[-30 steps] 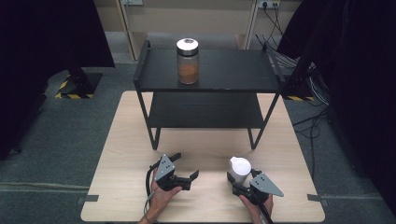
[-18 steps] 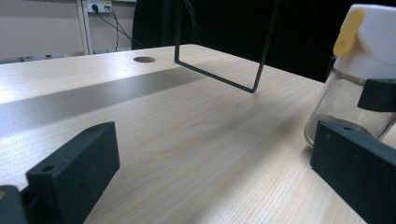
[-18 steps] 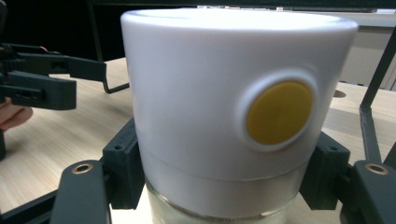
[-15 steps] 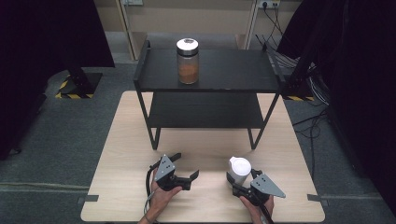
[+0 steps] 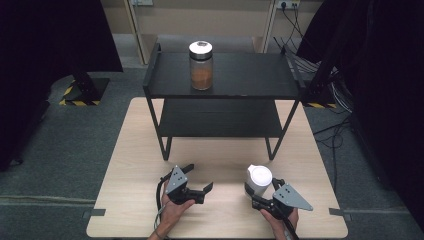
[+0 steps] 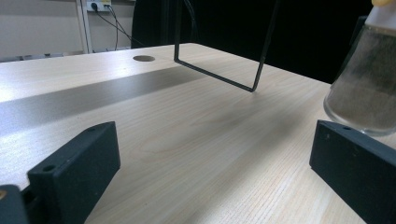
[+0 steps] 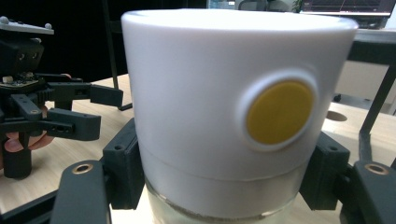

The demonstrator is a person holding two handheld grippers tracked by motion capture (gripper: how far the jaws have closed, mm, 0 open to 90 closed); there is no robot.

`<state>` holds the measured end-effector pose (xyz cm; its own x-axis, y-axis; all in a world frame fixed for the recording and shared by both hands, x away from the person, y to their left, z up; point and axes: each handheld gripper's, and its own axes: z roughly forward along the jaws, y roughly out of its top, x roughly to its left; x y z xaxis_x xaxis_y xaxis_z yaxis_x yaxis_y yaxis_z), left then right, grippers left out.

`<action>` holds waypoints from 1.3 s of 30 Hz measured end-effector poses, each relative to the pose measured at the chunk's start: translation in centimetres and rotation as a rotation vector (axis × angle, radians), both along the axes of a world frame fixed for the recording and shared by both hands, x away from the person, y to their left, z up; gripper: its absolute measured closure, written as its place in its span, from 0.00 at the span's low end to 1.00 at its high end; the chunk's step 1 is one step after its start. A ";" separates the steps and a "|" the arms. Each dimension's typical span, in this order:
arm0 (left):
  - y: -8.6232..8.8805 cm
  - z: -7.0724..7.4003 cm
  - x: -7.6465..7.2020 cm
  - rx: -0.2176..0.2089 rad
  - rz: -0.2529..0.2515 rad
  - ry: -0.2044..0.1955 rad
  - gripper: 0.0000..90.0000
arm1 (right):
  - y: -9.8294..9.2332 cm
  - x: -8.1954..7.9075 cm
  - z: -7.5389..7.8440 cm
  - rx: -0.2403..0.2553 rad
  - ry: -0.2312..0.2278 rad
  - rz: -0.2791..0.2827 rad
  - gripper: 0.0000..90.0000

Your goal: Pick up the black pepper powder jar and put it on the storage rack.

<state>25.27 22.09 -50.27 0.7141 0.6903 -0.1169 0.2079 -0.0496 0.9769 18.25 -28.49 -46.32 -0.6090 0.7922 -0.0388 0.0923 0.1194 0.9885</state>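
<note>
Pale wood worktop (image 5: 135, 150). Black two-tier rack (image 5: 225, 75) at its far half; glass jar (image 5: 201, 65) upright on the top shelf, left of centre. Near edge, right: white-capped shaker (image 5: 259, 179) stands upright, long axis vertical, cap up, yellow dot on the cap facing the right tool's camera. Right tool (image 5: 256, 192) clamped on the shaker just below the cap. Left tool (image 5: 199, 179) well left of it, jaws wide apart, nothing between.

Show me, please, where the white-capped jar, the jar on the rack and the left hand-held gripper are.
white-capped jar (image 5: 259, 176), high view, on its white cap.
jar on the rack (image 5: 201, 75), high view, on its glass side.
left hand-held gripper (image 5: 199, 184), high view, between its fingertips.
</note>
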 end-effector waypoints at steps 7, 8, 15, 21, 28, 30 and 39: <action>0.0 0.0 0.0 -0.001 0.002 0.002 0.01 | -0.2 0.5 1.0 0.007 -0.001 -0.007 0.34; 0.0 0.0 0.0 -0.002 0.003 0.002 0.01 | -0.2 0.5 1.2 0.010 -0.001 -0.008 0.34; 0.0 0.0 0.0 -0.004 0.004 0.003 0.01 | 0.3 1.0 4.0 0.023 -0.015 0.003 0.34; 0.0 0.0 0.0 0.001 0.003 0.003 0.01 | 0.4 1.9 7.3 0.033 -0.038 0.041 0.34; 0.0 0.0 0.0 -0.002 0.002 0.004 0.01 | 1.0 3.0 11.6 0.016 -0.052 0.073 0.34; 0.0 0.0 0.0 -0.002 0.001 0.003 0.01 | 1.2 3.4 12.8 0.010 -0.050 0.081 0.34; 0.0 0.0 0.0 0.002 0.001 0.004 0.01 | 2.1 4.7 16.5 0.007 -0.037 0.102 0.34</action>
<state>25.30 22.08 -50.23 0.7126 0.6914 -0.1190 0.2123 -0.0508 0.9759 22.95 -26.44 -29.77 -0.6850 0.7262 -0.0577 0.0431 0.1195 0.9919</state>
